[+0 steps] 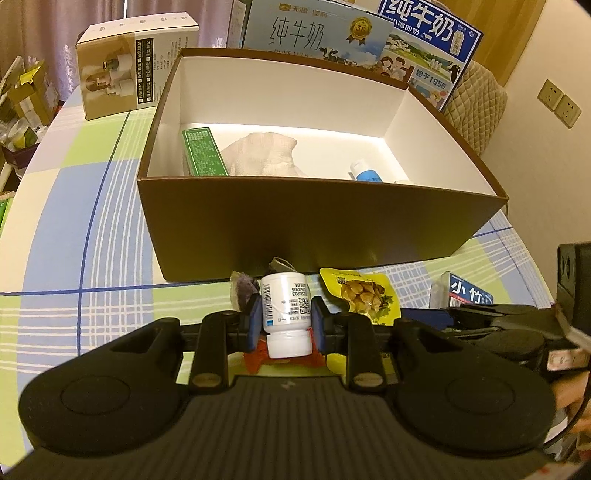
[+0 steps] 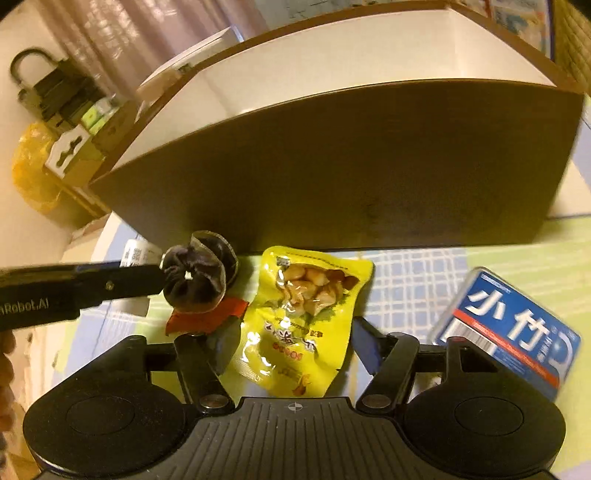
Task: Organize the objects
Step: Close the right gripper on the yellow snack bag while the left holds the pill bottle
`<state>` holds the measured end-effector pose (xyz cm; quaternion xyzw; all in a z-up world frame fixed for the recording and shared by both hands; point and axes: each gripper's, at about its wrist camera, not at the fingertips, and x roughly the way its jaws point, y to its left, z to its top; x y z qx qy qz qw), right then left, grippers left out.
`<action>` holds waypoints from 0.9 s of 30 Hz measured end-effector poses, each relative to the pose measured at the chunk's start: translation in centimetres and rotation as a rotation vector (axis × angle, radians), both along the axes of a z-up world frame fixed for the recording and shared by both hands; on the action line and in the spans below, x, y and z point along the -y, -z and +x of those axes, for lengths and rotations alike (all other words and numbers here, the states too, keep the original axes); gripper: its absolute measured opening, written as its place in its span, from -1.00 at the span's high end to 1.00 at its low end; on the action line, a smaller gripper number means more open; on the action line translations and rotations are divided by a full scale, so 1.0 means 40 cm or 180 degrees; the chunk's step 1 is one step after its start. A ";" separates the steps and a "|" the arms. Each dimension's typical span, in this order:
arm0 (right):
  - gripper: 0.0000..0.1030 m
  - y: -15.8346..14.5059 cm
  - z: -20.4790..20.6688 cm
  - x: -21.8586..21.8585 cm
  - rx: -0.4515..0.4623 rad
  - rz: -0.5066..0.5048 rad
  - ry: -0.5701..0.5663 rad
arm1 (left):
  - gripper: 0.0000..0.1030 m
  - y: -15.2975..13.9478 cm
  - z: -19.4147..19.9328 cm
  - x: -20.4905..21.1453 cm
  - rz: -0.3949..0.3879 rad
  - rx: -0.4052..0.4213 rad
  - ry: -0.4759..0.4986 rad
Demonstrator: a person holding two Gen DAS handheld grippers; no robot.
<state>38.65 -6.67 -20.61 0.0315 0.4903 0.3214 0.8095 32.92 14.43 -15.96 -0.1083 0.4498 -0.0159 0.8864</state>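
Only the left wrist view looks into the brown box [image 1: 321, 221]: green carton [image 1: 204, 151], crumpled cloth [image 1: 264, 153], small tube at 3 o'clock. The left gripper [image 1: 285, 318] clamps a smooth white bottle [image 1: 284, 306] before the box. The right gripper [image 2: 295, 345], jaws apart, straddles a glossy yellow snack pouch [image 2: 303, 317]; the dark wrinkled pouch [image 2: 197, 282] at 10 o'clock is possibly fabric.

"纯牛奶" on milk cartons [image 1: 317, 33]

Checked table [image 1: 92, 221] (round-edged) with brown box [image 1: 295, 229], yellow snack packet [image 1: 364, 295], blue pack [image 1: 467, 295].
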 end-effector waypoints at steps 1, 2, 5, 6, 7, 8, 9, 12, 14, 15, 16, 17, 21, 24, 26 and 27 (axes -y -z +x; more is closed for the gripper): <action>0.07 0.004 -0.001 -0.001 0.0029 0.0000 0.0003 | 0.55 0.001 0.000 0.001 0.0000 -0.0003 0.0003; 0.26 0.007 0.000 -0.004 0.0069 -0.0013 0.0008 | 0.55 0.002 0.000 0.002 0.0001 -0.0006 0.0004; 0.35 0.008 0.005 -0.007 0.0101 0.0029 0.0019 | 0.55 0.006 0.001 0.005 0.0011 -0.0025 0.0018; 0.42 0.004 0.004 -0.006 0.0104 0.0060 0.0015 | 0.55 0.007 0.001 0.005 0.0015 -0.0027 0.0018; 0.58 0.000 0.004 -0.006 0.0111 0.0082 0.0012 | 0.55 0.008 0.001 0.005 0.0014 -0.0030 0.0019; 0.86 -0.005 0.005 -0.005 0.0106 0.0107 0.0007 | 0.55 0.009 0.001 0.004 0.0011 -0.0031 0.0016; 0.98 -0.006 0.008 -0.006 0.0085 0.0095 -0.0001 | 0.55 0.010 0.001 0.003 0.0009 -0.0035 0.0013; 0.98 -0.001 0.014 -0.005 -0.0002 0.0119 -0.0001 | 0.55 0.015 0.001 0.002 0.0014 -0.0062 0.0011; 0.97 0.001 0.019 -0.003 -0.0101 0.0147 0.0040 | 0.55 0.015 0.001 0.002 0.0017 -0.0063 0.0011; 0.97 0.001 0.021 0.000 -0.0149 0.0178 0.0093 | 0.55 0.015 0.000 0.000 0.0014 -0.0057 0.0008; 0.91 0.000 0.022 0.000 -0.0168 0.0196 0.0111 | 0.55 0.014 0.001 -0.001 0.0010 -0.0052 0.0006; 0.82 -0.001 0.023 0.001 -0.0182 0.0195 0.0127 | 0.55 0.013 0.001 -0.002 0.0009 -0.0049 0.0002; 0.45 -0.003 0.029 0.015 -0.0287 0.0360 0.0263 | 0.55 0.015 0.002 -0.007 0.0006 -0.0060 -0.0010; 0.39 -0.007 0.030 0.019 -0.0294 0.0473 0.0262 | 0.55 0.016 0.002 -0.009 0.0006 -0.0058 -0.0018; 0.39 -0.005 0.027 0.011 -0.0271 0.0469 0.0213 | 0.55 0.018 0.002 -0.010 0.0006 -0.0059 -0.0022; 0.39 -0.003 0.024 0.004 -0.0266 0.0455 0.0177 | 0.55 0.018 0.001 -0.010 0.0006 -0.0061 -0.0022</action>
